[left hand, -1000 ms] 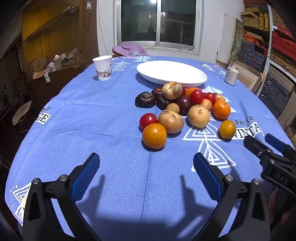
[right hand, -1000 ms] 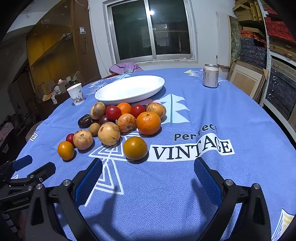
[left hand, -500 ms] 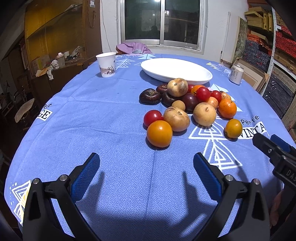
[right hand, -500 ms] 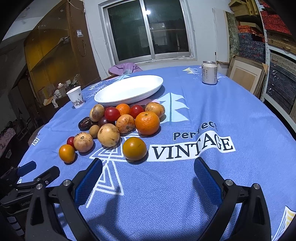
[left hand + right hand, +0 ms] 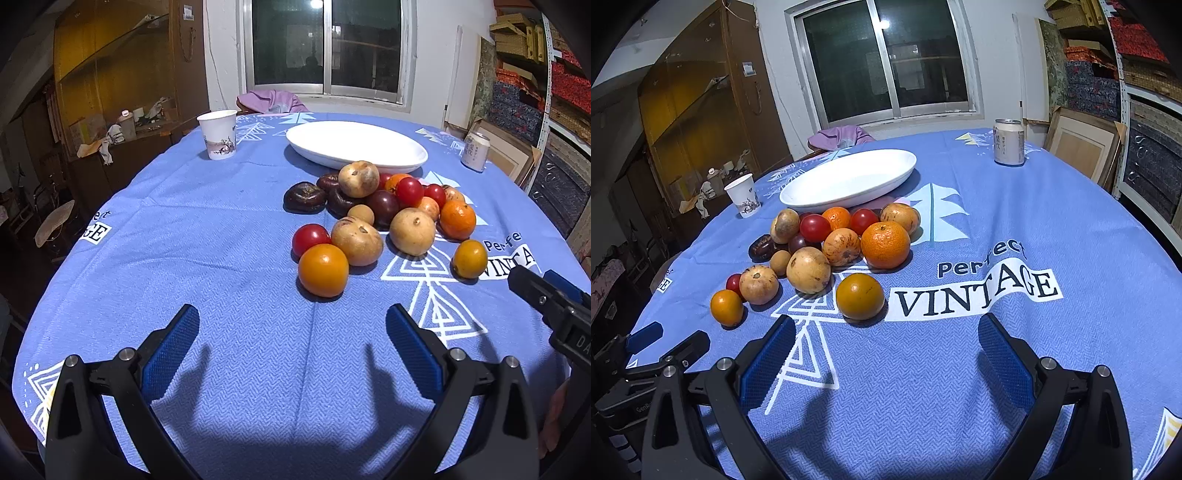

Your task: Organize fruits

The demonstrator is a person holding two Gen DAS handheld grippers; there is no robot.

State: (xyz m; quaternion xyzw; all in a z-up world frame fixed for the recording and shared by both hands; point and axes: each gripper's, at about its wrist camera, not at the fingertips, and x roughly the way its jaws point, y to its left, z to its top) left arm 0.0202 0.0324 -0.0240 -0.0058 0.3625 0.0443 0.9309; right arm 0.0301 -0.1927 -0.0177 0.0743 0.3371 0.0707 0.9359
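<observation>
A heap of mixed fruit lies on the blue tablecloth in front of an empty white oval plate [image 5: 356, 144] [image 5: 849, 181]. Nearest my left gripper [image 5: 291, 328] is an orange-yellow fruit [image 5: 323, 270], with a red tomato [image 5: 310, 238] and a tan fruit [image 5: 356, 240] behind it. My left gripper stands open, short of that fruit, holding nothing. My right gripper [image 5: 886, 338] is open too, just short of another orange-yellow fruit [image 5: 860, 296]. A mandarin [image 5: 885, 244] sits behind it. Each gripper shows at the edge of the other's view.
A paper cup [image 5: 218, 134] stands at the far left of the table, a drink can [image 5: 1008, 142] at the far right. Framed boards and stacked shelves line the right wall. A wooden cabinet stands at the left, and purple cloth lies beyond the plate.
Both grippers have crept forward toward the fruit heap, so the fruit sits slightly closer and lower in both views. Both stay open.
</observation>
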